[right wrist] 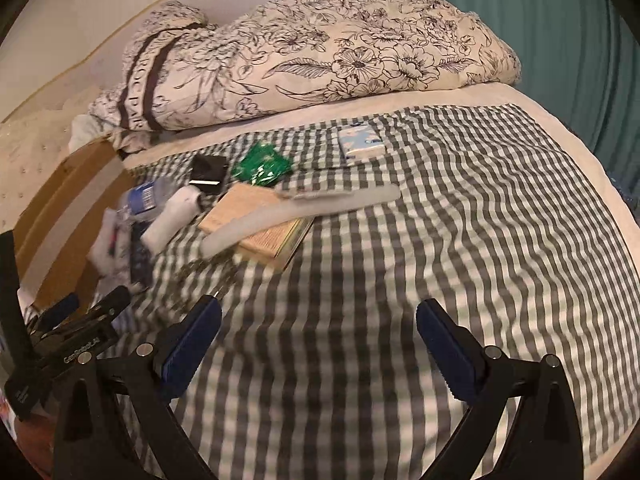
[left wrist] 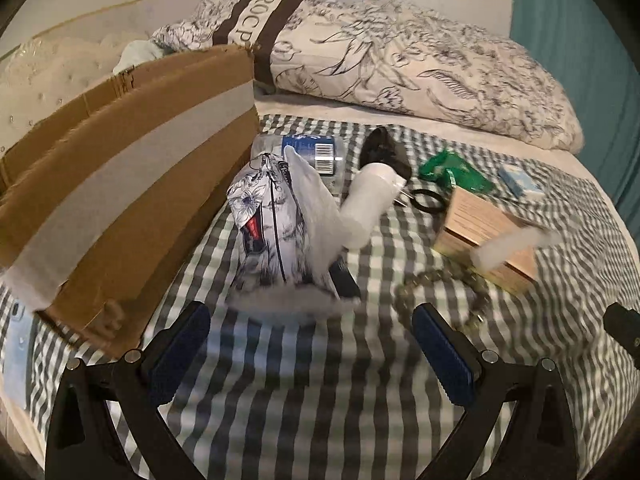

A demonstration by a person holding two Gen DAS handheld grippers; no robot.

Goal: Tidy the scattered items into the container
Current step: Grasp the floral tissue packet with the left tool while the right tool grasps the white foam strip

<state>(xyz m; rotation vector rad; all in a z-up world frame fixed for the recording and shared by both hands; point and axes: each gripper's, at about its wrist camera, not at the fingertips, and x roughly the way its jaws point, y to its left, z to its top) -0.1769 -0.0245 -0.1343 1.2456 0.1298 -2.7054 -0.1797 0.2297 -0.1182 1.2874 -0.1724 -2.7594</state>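
I see the checked blanket (left wrist: 304,392) spread under both tools, with a flowered pillow (right wrist: 320,60) lying far ahead of my jaws. The cardboard box (left wrist: 132,216) stands ahead and to the left of my left gripper (left wrist: 312,344), its near wall just beyond the left finger. My left jaws are spread wide and hold nothing. Straight ahead between them, close to the tips, sits the flowered pouch (left wrist: 268,232), leaning against the box side. Behind the pouch lies a plastic bottle (left wrist: 316,152) with a blue label, and a white roll (left wrist: 368,204) rests just right of the pouch. Further right, ahead of the right finger, is a tan book (left wrist: 484,232) with a white strip (right wrist: 296,216) across it. Beyond those lie a black cap (left wrist: 384,152), a green packet (left wrist: 452,170) and a small blue tissue pack (right wrist: 358,144).

My right gripper (right wrist: 318,344) is also released and empty, over bare blanket; the book and the rest lie ahead and to its left, well apart from the tips. The left gripper shows at its left edge.
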